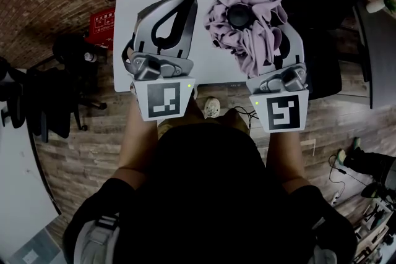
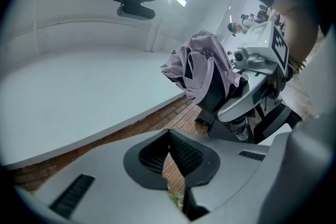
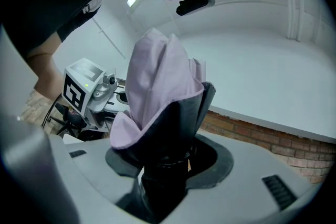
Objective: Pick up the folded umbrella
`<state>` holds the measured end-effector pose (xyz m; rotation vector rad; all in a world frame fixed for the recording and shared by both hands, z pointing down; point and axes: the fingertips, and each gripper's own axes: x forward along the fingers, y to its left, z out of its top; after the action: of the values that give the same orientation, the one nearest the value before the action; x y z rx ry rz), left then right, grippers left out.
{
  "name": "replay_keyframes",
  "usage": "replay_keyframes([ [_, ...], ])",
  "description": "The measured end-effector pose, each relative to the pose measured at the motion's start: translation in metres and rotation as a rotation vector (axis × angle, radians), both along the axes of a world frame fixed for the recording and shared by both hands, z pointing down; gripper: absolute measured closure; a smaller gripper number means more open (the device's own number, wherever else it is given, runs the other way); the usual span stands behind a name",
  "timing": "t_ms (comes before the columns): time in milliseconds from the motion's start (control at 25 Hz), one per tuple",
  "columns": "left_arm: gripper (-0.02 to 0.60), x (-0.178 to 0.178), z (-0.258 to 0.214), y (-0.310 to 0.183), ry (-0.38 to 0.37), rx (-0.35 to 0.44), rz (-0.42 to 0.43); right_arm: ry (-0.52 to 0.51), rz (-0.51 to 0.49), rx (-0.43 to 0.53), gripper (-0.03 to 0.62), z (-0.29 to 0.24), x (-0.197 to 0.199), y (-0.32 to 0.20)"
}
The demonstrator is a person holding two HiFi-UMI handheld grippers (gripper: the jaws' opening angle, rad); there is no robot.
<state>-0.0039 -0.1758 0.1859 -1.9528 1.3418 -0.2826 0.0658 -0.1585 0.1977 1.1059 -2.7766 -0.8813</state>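
My right gripper (image 3: 168,161) pinches the umbrella (image 3: 157,86) over the table's (image 1: 130,3) right half. My left gripper (image 2: 169,143) is pressed together, empty. The red box's (image 1: 102,23) print is unreadable.

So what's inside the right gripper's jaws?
The folded umbrella: the right gripper clamps its black stem, lilac fabric bunched above. The stem's lower end is hidden between the jaws.

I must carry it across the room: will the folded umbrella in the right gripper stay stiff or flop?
Probably both. The umbrella is clamped by its dark core in the right gripper; that core looks rigid, so it should hold upright. Its lilac canopy bunches loose, so the folds will likely flap and sag.
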Motion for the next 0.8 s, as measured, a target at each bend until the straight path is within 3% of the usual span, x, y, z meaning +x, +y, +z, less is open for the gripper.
replay_keyframes([
  [800, 0.568, 0.0022, 0.0065, 0.0024, -0.015, -0.008, 0.014, 0.005, 0.038, -0.01, 0.373, 0.0065, 0.0034, -0.0023],
])
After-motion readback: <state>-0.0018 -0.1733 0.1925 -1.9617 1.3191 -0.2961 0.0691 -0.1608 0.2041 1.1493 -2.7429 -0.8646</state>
